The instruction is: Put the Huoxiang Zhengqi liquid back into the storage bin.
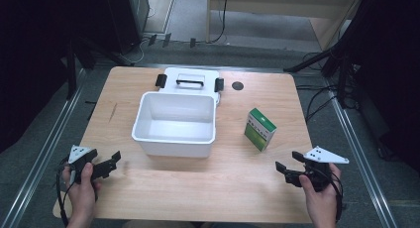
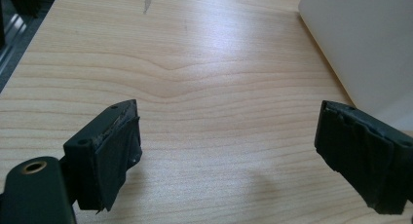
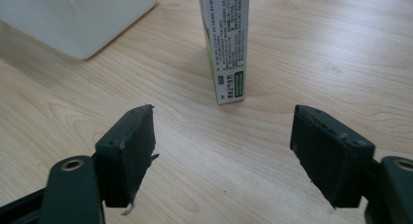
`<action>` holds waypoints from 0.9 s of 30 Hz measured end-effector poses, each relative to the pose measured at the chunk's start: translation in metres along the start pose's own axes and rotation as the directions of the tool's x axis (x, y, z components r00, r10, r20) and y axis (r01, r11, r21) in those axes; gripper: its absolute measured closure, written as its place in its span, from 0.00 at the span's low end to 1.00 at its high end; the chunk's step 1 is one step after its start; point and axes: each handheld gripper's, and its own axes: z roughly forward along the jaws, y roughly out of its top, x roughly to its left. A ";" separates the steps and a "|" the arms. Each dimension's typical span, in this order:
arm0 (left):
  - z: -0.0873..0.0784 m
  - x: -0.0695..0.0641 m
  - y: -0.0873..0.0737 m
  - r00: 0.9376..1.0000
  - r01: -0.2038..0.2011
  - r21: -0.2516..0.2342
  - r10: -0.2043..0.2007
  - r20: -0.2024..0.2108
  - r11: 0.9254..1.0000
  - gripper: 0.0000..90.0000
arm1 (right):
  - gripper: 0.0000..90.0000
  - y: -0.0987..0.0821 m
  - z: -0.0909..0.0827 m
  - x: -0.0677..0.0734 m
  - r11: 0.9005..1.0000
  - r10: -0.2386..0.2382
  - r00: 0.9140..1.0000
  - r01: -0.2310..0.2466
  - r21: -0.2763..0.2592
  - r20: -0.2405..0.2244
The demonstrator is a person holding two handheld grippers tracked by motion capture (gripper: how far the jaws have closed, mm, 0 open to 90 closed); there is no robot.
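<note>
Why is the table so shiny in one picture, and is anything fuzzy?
Left gripper view: lamp glare makes a pale shiny streak across the wooden table, and the white box looks soft and washed out. Right gripper view: the green carton stands sharp enough to show print, with a faint shadow beside it. High view: the room around the table is dark.

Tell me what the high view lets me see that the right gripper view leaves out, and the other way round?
The high view takes in the open white box with its lid lying behind it, the person's left gripper and both hands at the near edge. The right gripper view brings up close the small print on the narrow side of the green and white carton and the worn black pads, with nothing between the open jaws. Both share the carton standing upright, the white box, the right gripper and the wooden table.
</note>
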 end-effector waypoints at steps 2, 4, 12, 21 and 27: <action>0.000 0.000 0.000 1.000 0.000 0.000 0.000 0.000 1.000 0.12 | 0.27 0.006 0.000 0.001 0.999 -0.015 1.000 0.015 0.032 -0.002; 0.000 0.000 0.000 1.000 0.001 0.000 -0.001 0.000 1.000 0.12 | 0.32 0.013 0.002 0.003 0.997 -0.004 1.000 0.003 0.071 0.011; 0.000 0.000 0.000 1.000 0.003 0.001 -0.003 0.001 1.000 0.12 | 0.37 0.032 0.010 0.001 0.971 0.011 0.999 -0.022 0.239 0.047; 0.000 0.000 0.000 1.000 0.004 0.001 -0.004 0.001 1.000 0.12 | 0.42 0.049 0.009 -0.001 0.918 -0.030 0.997 0.002 0.397 0.066; 0.000 0.000 0.000 1.000 0.002 0.000 -0.002 0.000 1.000 0.12 | 0.40 0.062 0.011 -0.005 0.869 -0.033 0.996 -0.009 0.495 0.077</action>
